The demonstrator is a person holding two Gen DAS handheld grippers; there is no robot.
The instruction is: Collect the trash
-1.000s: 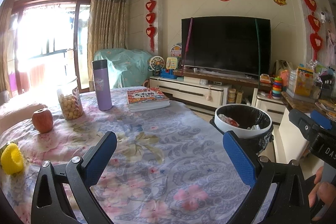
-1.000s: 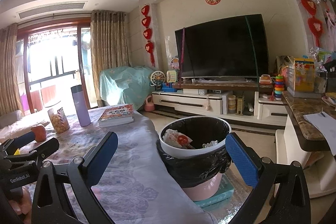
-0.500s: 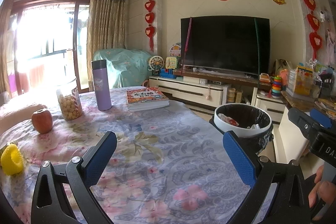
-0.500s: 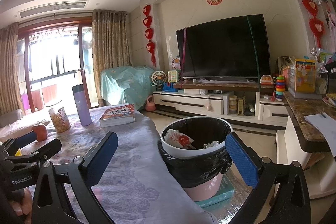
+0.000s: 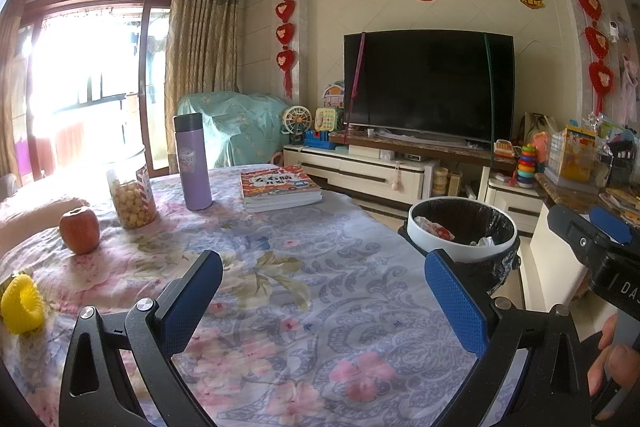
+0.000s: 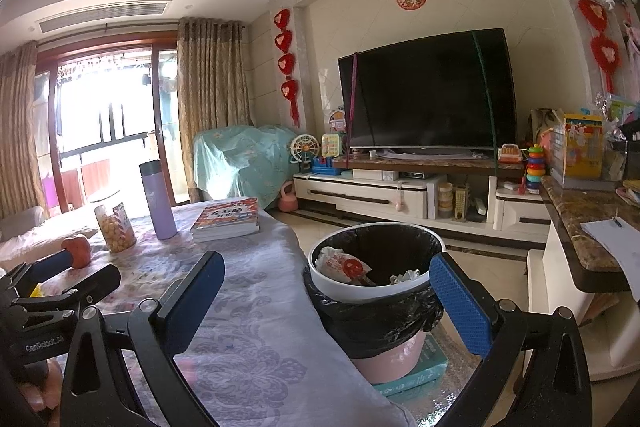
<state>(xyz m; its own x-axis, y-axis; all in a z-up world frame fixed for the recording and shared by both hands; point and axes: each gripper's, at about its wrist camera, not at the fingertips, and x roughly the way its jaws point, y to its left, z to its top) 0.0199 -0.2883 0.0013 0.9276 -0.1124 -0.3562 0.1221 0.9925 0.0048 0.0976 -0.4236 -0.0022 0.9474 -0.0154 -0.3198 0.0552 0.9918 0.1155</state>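
Observation:
A pink trash bin (image 6: 376,291) with a black liner and white rim stands on the floor beside the table's right edge; it holds a white and red wrapper (image 6: 340,263) and crumpled paper. It also shows in the left wrist view (image 5: 464,231). My left gripper (image 5: 324,291) is open and empty above the floral tablecloth (image 5: 280,267). My right gripper (image 6: 326,293) is open and empty, hovering near the bin over the table's edge. A yellow foam fruit net (image 5: 20,303) lies at the table's left edge.
On the table stand an apple (image 5: 80,229), a snack jar (image 5: 132,197), a purple flask (image 5: 192,163) and a stack of books (image 5: 280,187). A TV cabinet (image 6: 380,195) and a marble counter (image 6: 580,223) flank the floor beyond the bin.
Almost nothing has moved. The right wrist view has drifted slightly, and both grippers stay open and empty.

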